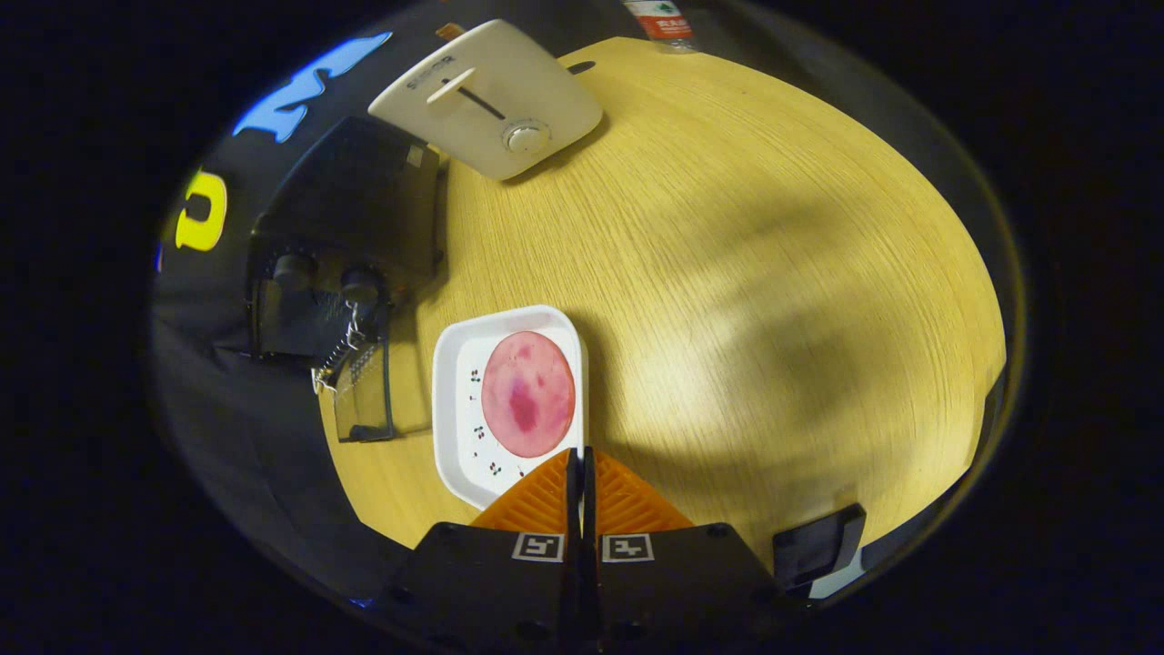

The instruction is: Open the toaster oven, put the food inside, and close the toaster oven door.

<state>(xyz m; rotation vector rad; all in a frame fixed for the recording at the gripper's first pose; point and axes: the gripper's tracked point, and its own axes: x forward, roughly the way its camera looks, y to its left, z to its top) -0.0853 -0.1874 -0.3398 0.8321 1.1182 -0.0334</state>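
Note:
A black toaster oven (350, 209) stands at the left edge of the wooden table (727, 273), with two knobs on its front. Its glass door (364, 396) is swung out and down toward the table, and a small chain hangs by it. To the right of the door sits a white square plate (455, 400) holding a round pink slice of food (527, 393). My gripper (579, 464) is shut, its orange fingers (536, 500) pressed together with nothing between them. The tips hover over the plate's near edge, just short of the food.
A white pop-up toaster (496, 95) lies beyond the oven at the far side of the table. A bottle with a red label (664, 20) stands at the far edge. A black block (818, 546) sits by the near right edge. Bare wood spreads to the right of the plate.

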